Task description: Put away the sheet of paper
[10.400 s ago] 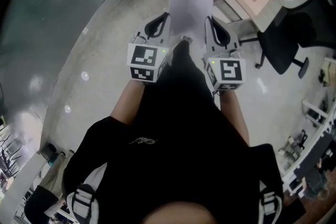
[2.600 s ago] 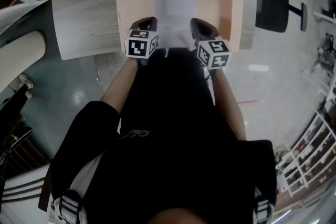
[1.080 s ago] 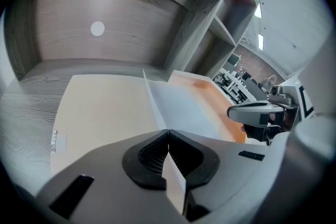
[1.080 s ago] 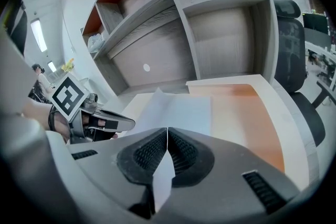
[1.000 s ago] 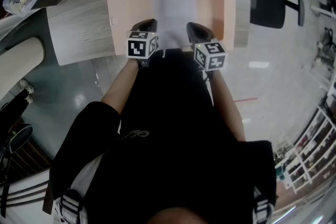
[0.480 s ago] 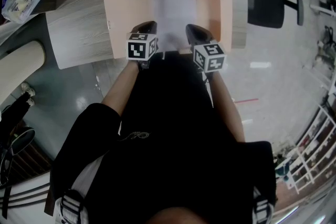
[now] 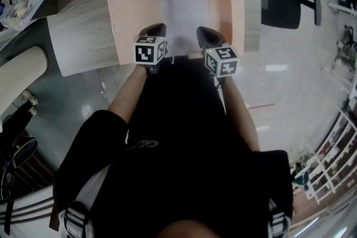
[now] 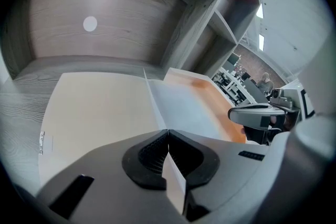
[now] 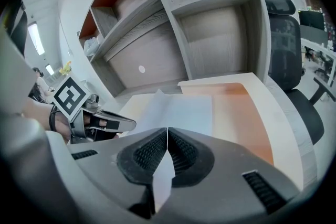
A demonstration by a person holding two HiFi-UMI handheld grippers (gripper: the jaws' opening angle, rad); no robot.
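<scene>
the sheet is thin, light and floppy, likely to sag or crease, so its near edge, held at two spots, looks the best hold. the left gripper and right gripper each pinch that edge. the sheet lies over the middle of the open folder by the desk's near edge; nothing else shows inside the folder.

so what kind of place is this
Most likely an office: a grey wood desk with open shelves above it, a black office chair beside it, and an open folder on the desk under the paper.
</scene>
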